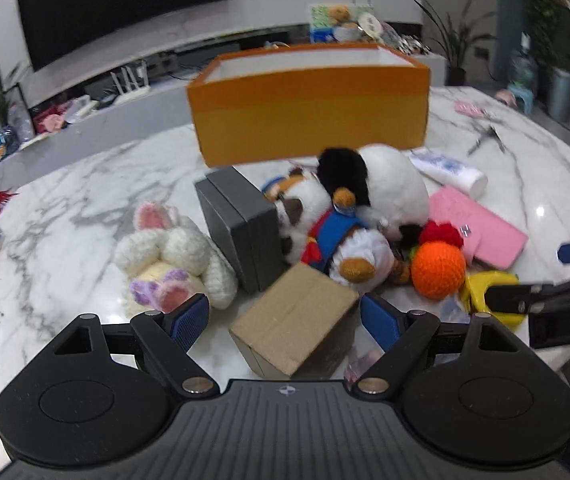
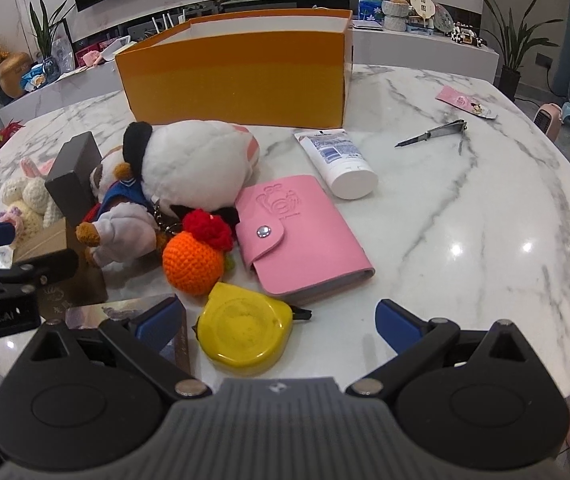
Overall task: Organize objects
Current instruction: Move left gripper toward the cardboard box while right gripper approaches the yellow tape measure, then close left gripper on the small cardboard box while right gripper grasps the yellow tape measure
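Right now both grippers are hovering low over a marble table (image 2: 465, 208), each with its blue-padded fingers spread wide and holding nothing. The left gripper (image 1: 285, 322) is sitting just above a small cardboard box (image 1: 297, 320), which is lying tilted between its two fingers without visibly touching either pad. The right gripper (image 2: 281, 324) is framing a yellow tape measure (image 2: 243, 330), which is resting flat on the marble between its fingers, again with no clear contact.

Behind them, a clutter of objects is crowding the table's middle: a crocheted bunny (image 1: 169, 260) lying at the left, a dark grey box (image 1: 241, 228) standing on its edge beside it, a white plush toy with a black cap (image 2: 189, 164) lying over a smaller plush in a blue vest (image 1: 337, 240), an orange crocheted ball (image 2: 193, 260) topped in red, a pink snap wallet (image 2: 301, 236), and a white lotion tube (image 2: 341, 162). Farther back, an open orange box (image 2: 237, 76) is standing upright. Nail clippers (image 2: 441, 130) are lying well apart, off to the right.
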